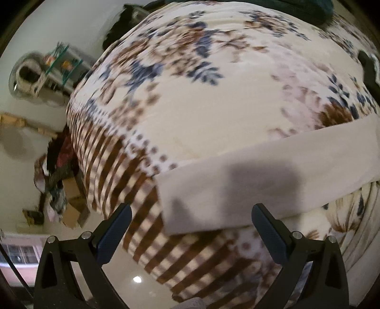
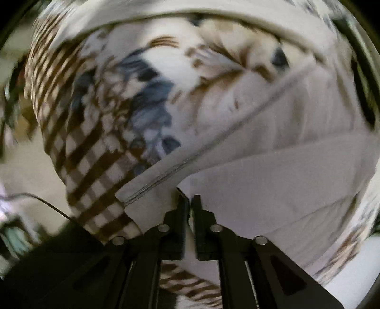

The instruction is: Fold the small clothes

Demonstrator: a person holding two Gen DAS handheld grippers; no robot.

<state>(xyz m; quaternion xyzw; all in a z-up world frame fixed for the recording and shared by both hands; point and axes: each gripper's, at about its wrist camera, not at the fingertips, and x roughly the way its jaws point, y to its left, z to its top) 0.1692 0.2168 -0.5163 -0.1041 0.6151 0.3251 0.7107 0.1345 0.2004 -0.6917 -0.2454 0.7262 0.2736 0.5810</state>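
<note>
A small off-white garment (image 1: 273, 176) lies flat on a floral bed cover (image 1: 201, 99), its near corner just ahead of my left gripper (image 1: 191, 214). The left gripper is open and empty, fingers wide apart above the cloth's edge. In the right wrist view the same off-white garment (image 2: 280, 180) fills the right half, with a hemmed edge running diagonally. My right gripper (image 2: 190, 202) is shut on a fold of this garment, with cloth pinched between the jaws. The right wrist view is blurred.
The bed cover has a brown checked border (image 1: 123, 166) at its near edge, also in the right wrist view (image 2: 90, 152). Left of the bed are cardboard boxes and clutter (image 1: 64, 197), a shelf (image 1: 61, 64) and a pale floor (image 1: 135, 278). A dark item (image 1: 296, 9) lies at the bed's far side.
</note>
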